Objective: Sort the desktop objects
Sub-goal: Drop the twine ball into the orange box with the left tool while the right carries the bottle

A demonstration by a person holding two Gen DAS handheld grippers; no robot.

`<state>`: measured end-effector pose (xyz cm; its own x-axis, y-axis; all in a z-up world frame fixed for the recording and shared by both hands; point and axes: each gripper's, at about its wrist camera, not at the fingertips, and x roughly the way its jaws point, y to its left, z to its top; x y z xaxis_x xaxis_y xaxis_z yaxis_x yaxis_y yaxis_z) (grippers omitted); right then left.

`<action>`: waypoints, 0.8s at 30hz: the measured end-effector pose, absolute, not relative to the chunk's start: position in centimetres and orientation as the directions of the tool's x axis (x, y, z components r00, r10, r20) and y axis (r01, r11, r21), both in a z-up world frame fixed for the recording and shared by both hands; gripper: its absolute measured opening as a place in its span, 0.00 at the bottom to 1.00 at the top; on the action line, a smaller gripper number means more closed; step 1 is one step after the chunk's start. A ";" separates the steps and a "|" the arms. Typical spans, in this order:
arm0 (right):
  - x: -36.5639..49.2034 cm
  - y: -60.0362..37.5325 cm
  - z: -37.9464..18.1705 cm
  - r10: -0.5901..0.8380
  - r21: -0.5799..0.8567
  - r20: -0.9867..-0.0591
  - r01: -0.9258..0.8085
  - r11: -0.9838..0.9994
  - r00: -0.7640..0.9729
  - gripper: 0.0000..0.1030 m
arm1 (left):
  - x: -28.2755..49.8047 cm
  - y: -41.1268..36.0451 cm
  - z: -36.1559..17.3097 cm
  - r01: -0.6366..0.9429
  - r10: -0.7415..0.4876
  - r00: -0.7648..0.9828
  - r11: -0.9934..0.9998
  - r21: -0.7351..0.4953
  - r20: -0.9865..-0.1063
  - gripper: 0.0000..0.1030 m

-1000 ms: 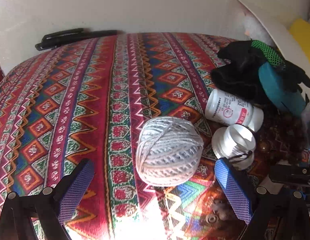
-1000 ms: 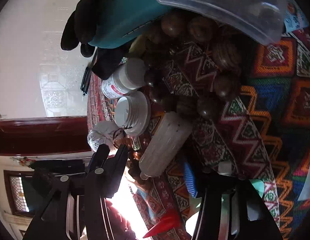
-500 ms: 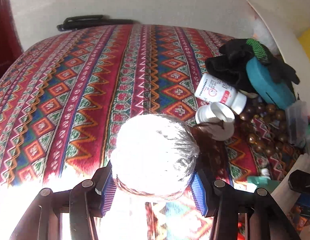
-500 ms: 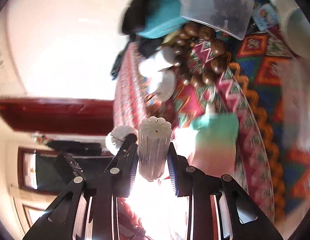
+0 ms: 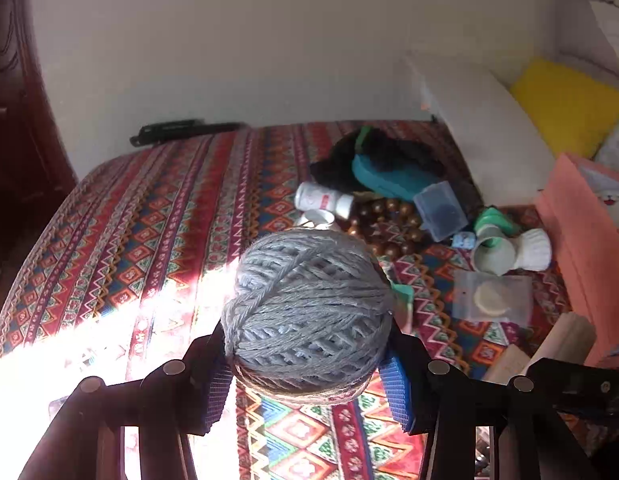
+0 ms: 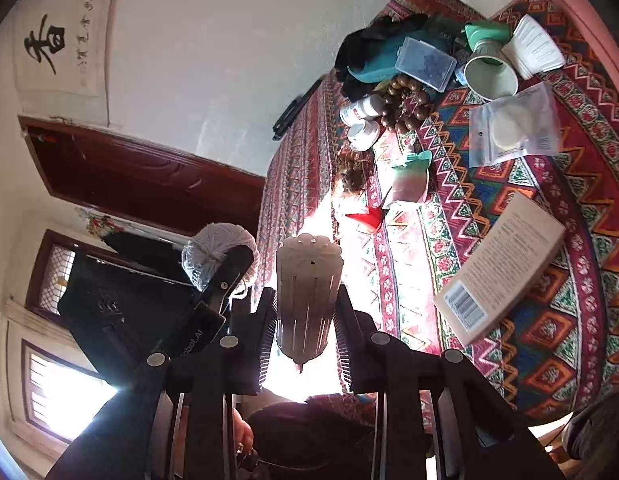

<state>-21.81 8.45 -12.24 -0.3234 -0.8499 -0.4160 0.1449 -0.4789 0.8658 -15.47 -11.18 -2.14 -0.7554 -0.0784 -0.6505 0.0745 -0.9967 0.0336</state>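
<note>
Left gripper (image 5: 309, 364) clamping twine ball (image 5: 309, 320), lifting clear for sorting; right gripper (image 6: 305, 320) pinching ribbed tube (image 6: 307, 296), clutter ahead.

A ribbed translucent bottle (image 6: 307, 296) is held clamped in the right gripper (image 6: 307, 320), raised above the patterned desk (image 6: 549, 320).
A ball of twine (image 6: 213, 254) is gripped by the left gripper (image 6: 229, 276) just beside it; a flat box (image 6: 499, 270) and a paper cup (image 6: 491, 74) are seen lying on the cloth.

grey ball of wound twine (image 5: 309, 316) | lower centre, lifted | pale ribbed plastic bottle (image 6: 307, 298) | lower centre, upright
</note>
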 end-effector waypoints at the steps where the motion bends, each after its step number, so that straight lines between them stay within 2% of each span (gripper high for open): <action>1: -20.8 9.4 -11.6 -0.845 0.861 -0.417 0.154 -0.485 -0.335 0.29 | -14.8 -10.3 -1.5 0.056 -0.068 -0.765 -0.998 0.039 -0.641 0.53; 12: -12.3 20.6 -7.0 -0.748 0.812 -0.397 0.176 -0.556 -0.533 0.29 | -9.4 0.2 3.1 -0.176 0.116 -0.818 -0.983 0.055 -0.563 0.53; 24: -8.5 31.7 -2.2 -0.507 0.716 -0.362 0.116 -0.689 -0.782 0.29 | -11.2 10.2 6.4 -0.410 0.336 -0.776 -0.912 0.022 -0.534 0.53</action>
<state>-8.52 31.73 -2.19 -0.7824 -0.5071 -0.3615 0.1157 -0.6888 0.7157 -11.23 10.20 6.43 -0.7759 0.3358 -0.5340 -0.4095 -0.9120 0.0215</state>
